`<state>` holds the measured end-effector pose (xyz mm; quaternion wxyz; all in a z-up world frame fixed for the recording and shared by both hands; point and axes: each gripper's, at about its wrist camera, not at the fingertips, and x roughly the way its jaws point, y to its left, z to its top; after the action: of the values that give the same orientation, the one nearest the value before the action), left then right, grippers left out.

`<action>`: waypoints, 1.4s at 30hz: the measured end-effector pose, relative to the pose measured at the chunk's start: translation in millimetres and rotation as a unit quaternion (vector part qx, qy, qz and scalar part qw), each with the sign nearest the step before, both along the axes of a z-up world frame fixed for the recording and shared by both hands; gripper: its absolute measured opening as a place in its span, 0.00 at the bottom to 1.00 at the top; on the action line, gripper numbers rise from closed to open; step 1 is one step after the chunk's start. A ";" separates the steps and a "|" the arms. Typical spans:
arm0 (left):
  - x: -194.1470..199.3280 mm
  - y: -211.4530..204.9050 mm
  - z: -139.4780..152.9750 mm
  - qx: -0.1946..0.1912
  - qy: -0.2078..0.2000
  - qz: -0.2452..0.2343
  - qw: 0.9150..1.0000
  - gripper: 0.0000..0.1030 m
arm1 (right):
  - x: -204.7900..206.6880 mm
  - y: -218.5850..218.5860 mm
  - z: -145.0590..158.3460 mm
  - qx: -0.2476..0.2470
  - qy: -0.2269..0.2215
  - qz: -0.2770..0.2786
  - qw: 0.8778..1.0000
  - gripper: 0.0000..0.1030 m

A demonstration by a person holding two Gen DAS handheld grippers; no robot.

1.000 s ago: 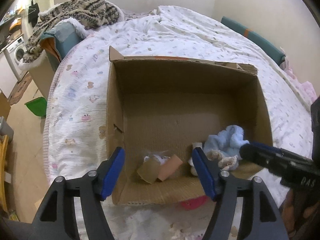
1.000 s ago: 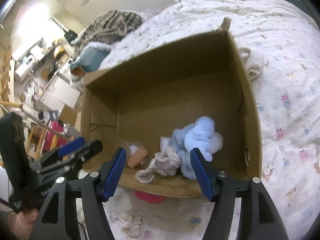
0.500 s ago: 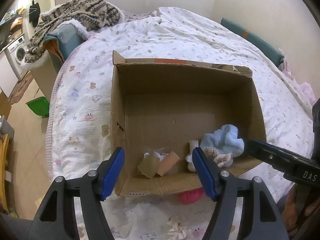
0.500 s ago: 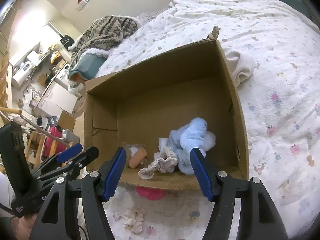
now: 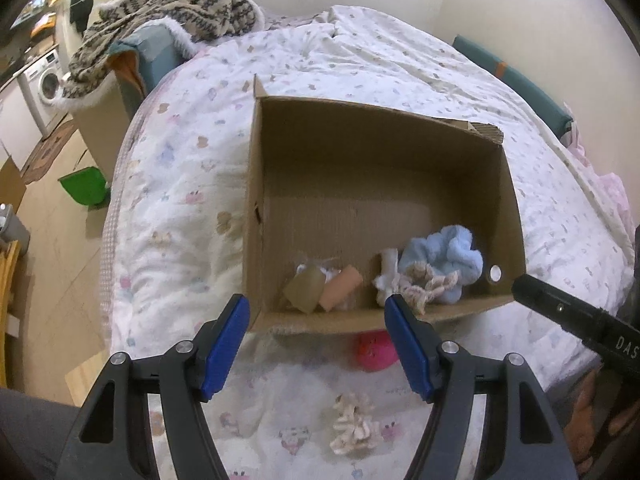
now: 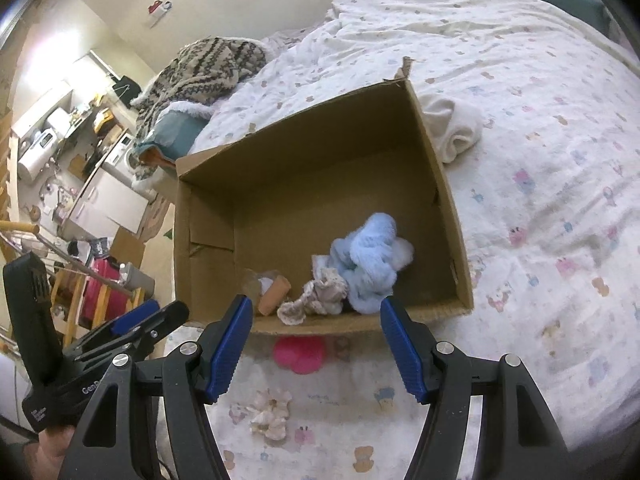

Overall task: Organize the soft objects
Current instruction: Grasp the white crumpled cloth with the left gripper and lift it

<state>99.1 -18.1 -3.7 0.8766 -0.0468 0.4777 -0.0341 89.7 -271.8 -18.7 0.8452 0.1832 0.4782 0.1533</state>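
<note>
While the brown cardboard box (image 5: 376,216) holds several soft items, a cream scrunchie (image 6: 270,414) and pink plush (image 6: 299,354) remain on the bed near it; left gripper (image 5: 318,344) and right gripper (image 6: 316,346) gape wide, empty.

Both tools (image 5: 318,310) (image 6: 316,310) agape (empty)

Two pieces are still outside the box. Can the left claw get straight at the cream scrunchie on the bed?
Probably yes. The left claw is open and empty, and the cream scrunchie lies uncovered on the quilt just below it, clear of the cardboard box and the pink toy.

patterned knit blanket (image 5: 168,12) on teal chair (image 5: 154,54), washing machine (image 5: 44,80), green bin (image 5: 84,190)
</note>
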 end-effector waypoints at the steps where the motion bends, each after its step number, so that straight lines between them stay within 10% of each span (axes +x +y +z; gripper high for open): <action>1: -2.3 1.6 -0.9 -0.001 0.003 0.003 1.000 0.65 | -2.2 -0.5 -0.4 -0.001 0.002 -0.003 1.000 0.68; 18: -34.8 -0.3 -69.4 -0.066 0.154 0.002 0.986 0.65 | -24.6 1.5 -23.3 -0.003 0.046 -0.019 0.999 0.68; 26: -35.6 -38.3 -106.6 -0.023 0.188 -0.054 0.980 0.65 | -22.4 2.1 -30.8 -0.015 0.057 -0.019 0.998 0.68; 34: -34.2 -49.0 -119.3 0.002 0.188 -0.077 0.979 0.20 | -15.2 11.5 -45.2 -0.022 0.074 -0.008 0.997 0.68; 42: -32.1 -37.2 -106.7 0.012 0.170 -0.046 0.984 0.16 | -3.6 37.1 -61.2 -0.027 0.085 0.031 0.996 0.74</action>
<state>67.0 -55.3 -110.4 0.7807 -0.0190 0.6217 -0.0605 86.1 -234.7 -79.9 0.8009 0.1578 0.5577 0.1502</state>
